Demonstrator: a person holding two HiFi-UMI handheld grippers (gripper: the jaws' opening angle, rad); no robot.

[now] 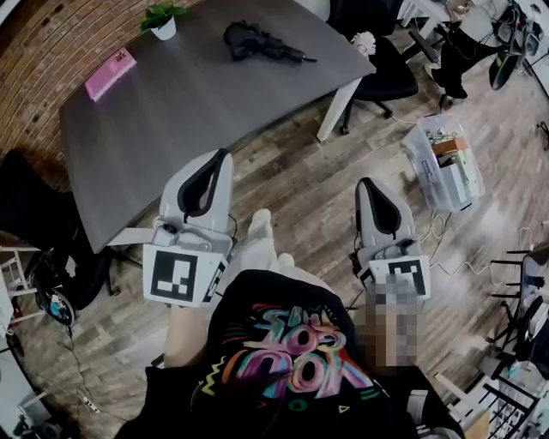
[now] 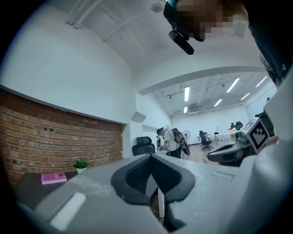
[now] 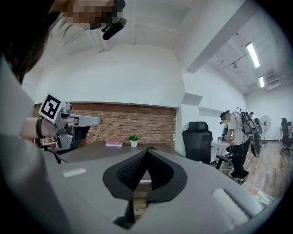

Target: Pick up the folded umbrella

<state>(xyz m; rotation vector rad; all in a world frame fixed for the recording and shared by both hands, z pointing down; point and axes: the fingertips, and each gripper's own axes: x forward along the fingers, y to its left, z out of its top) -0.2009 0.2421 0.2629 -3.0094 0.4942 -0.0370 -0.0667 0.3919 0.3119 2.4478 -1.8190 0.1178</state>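
The folded black umbrella (image 1: 257,43) lies at the far end of the grey table (image 1: 189,111), and neither gripper view shows it. Both grippers hang level over the wooden floor, well short of the umbrella. My left gripper (image 1: 225,154) is at the table's near edge, its jaws shut together with nothing between them (image 2: 151,155). My right gripper (image 1: 365,182) is off the table's right side, also shut and empty (image 3: 147,149).
A small potted plant (image 1: 161,21) and a pink book (image 1: 110,75) sit on the table's far left. A black office chair (image 1: 386,69) stands beyond the table's right end. A clear plastic box (image 1: 446,163) is on the floor at right. A person (image 3: 238,141) stands farther off.
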